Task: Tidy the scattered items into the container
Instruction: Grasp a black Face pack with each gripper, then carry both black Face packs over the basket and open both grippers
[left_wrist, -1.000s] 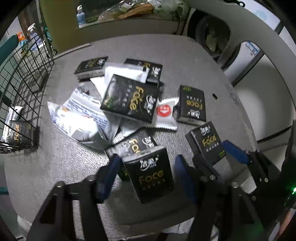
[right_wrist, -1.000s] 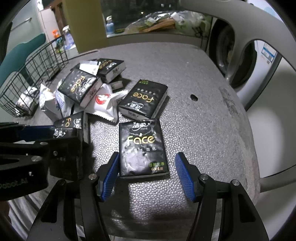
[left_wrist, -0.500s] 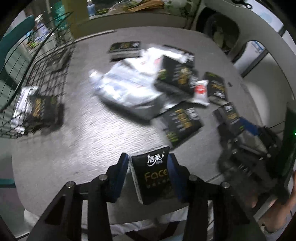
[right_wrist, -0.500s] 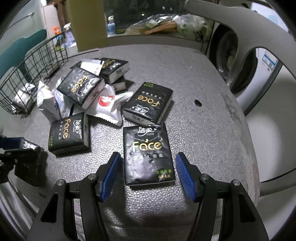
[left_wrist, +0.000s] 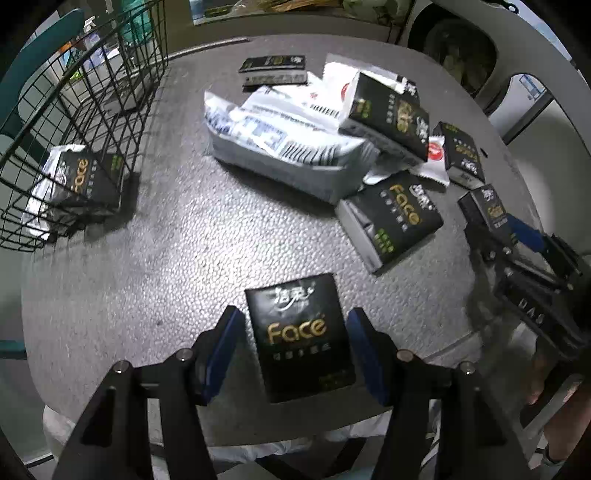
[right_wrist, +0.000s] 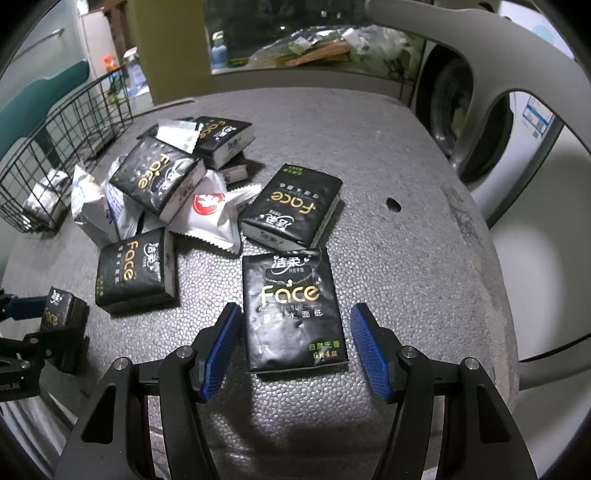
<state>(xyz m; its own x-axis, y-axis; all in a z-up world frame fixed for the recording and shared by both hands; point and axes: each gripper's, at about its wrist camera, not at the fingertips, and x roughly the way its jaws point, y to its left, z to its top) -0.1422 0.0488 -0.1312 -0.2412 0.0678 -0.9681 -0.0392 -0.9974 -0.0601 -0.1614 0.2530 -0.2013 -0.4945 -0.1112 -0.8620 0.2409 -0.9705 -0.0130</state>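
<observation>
The left gripper (left_wrist: 295, 347) holds a black tissue pack (left_wrist: 300, 334) above the table (left_wrist: 184, 258), the wire basket (left_wrist: 85, 122) well off; the right gripper (right_wrist: 295, 347) straddles another pack (right_wrist: 293, 308), fingers wide

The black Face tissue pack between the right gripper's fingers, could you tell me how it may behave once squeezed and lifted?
The tissue pack probably dents, since its wrapper looks wrinkled. It is likely light, and flat enough not to roll. Its glossy film may slip against the right gripper.

Eight black tissue packs (left_wrist: 392, 218), one wire basket (left_wrist: 110, 85).
</observation>
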